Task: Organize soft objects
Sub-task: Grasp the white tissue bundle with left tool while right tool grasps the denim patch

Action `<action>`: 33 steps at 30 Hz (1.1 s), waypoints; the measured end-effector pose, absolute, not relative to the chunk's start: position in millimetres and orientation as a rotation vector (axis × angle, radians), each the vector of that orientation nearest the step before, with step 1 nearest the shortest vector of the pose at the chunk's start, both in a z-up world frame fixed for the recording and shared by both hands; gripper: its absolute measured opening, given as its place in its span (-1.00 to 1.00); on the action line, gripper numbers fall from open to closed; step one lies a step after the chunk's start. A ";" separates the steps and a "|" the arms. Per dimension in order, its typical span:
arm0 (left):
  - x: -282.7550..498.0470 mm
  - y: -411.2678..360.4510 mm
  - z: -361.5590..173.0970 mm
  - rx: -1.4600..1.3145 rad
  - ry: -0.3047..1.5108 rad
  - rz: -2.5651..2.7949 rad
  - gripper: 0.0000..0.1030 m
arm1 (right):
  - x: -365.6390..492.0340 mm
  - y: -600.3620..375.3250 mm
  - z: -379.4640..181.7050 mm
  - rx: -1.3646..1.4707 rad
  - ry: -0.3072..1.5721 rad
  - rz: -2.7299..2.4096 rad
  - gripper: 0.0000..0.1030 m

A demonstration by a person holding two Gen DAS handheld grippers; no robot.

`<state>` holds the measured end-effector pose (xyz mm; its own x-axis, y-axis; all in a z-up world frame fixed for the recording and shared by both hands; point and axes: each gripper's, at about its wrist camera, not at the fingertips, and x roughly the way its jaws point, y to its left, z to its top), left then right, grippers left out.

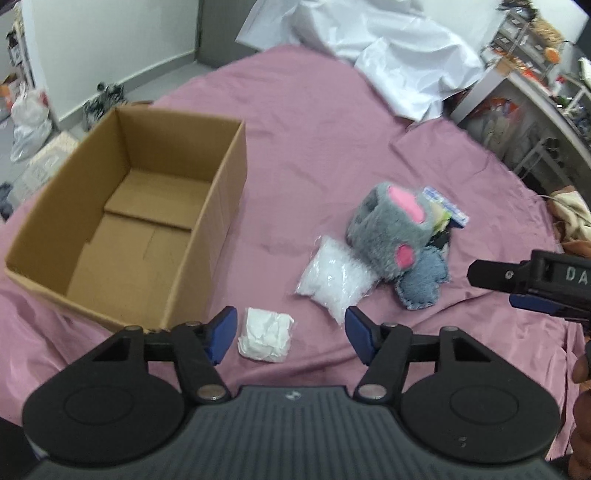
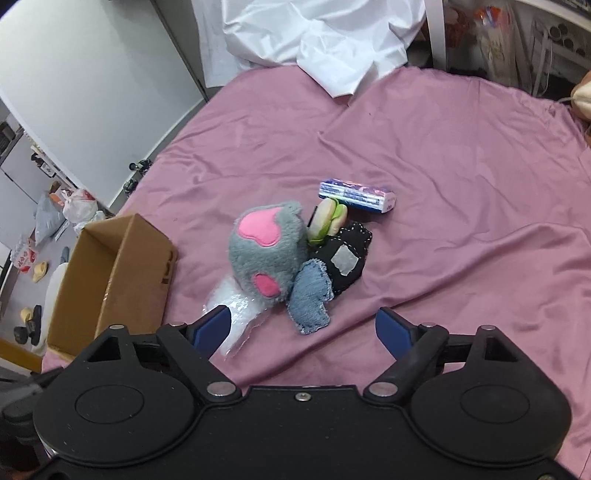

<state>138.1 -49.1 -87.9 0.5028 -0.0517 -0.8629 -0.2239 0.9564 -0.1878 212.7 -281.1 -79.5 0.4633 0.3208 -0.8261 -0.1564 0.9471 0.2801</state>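
At the far left, floor clutter beyond the bed was too blurred and small to identify. The cardboard box (image 1: 122, 221) sat open on the pink bedsheet (image 1: 314, 122), nothing visible inside it; in the right wrist view only one end of it showed, the rest cut off behind the gripper body.

The left gripper (image 1: 290, 334) hung above the sheet with its blue-padded fingers wide apart and holding nothing. Between its fingertips, lying flat on the sheet just beside the box's near corner, was a small white wrapped bundle (image 1: 265, 339); what it contained could not be made out.

Further right lay a clear bag of white filling (image 1: 332, 275), touching the grey plush paw (image 1: 388, 229) with pink pads. In the right wrist view the paw and a gripper finger covered most of that bag. Against the paw's right side rested a blue denim pillow (image 2: 309, 299), and behind it a black stitched pillow (image 2: 341, 258) with a grey patch, mostly hidden in the left wrist view. A small plush sandwich (image 2: 327, 221) stood wedged between the paw and the black pillow, partly concealed. Just beyond it lay a blue-and-white tissue pack (image 2: 356, 195), its print unreadable.

The right gripper (image 2: 303, 326) hovered near the denim pillow, fingers spread and empty. In the left wrist view it was cut off at the right edge. Crumpled white sheeting (image 2: 317, 33) lay at the far side.
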 end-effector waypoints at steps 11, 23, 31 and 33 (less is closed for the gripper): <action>156.2 -63.6 -119.2 -0.210 1.087 0.162 0.22 | 257.6 -296.1 -131.1 0.365 1.235 0.265 0.23; 151.2 -78.1 -127.1 -0.225 1.091 0.198 0.22 | 266.2 -298.1 -139.3 0.396 1.244 0.227 0.18; 148.5 -77.7 -144.3 -0.167 1.079 0.296 0.19 | 260.3 -289.4 -133.0 0.359 1.216 0.242 0.09; 147.0 -75.5 -150.7 -0.168 1.090 0.307 0.19 | 261.7 -288.2 -136.5 0.339 1.222 0.233 0.09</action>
